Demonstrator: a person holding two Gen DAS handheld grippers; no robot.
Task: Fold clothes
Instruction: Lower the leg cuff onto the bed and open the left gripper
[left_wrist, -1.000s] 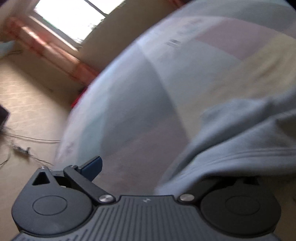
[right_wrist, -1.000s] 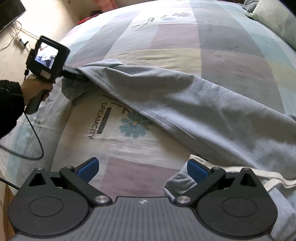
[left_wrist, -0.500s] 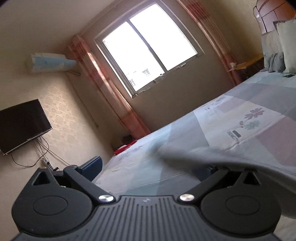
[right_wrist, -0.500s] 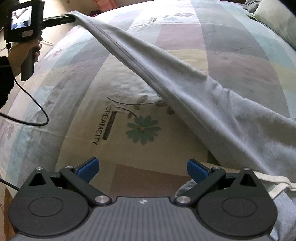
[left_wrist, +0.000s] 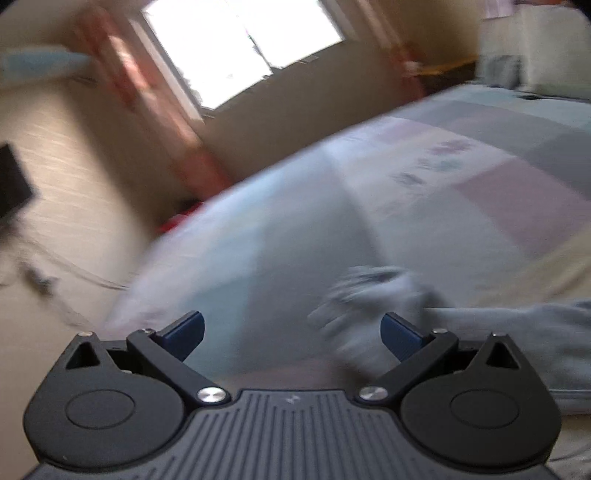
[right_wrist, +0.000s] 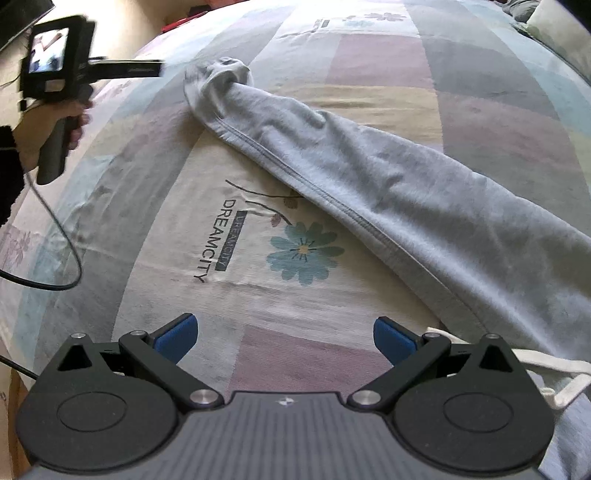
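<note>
The grey trouser leg is lying diagonally on the bed, cuff pointing far left; you are holding your left gripper released beside the cuff, your right gripper released nearby

Each gripper is black, with blue pads, silver pivot screws and a ribbed grey deck. The left one has a small screen, pistol handle and black cable. The sleeve is black.

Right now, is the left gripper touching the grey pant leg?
Apart. The right wrist view shows bedsheet between the left gripper and the grey pant leg; its bunched end lies on the bed.
</note>
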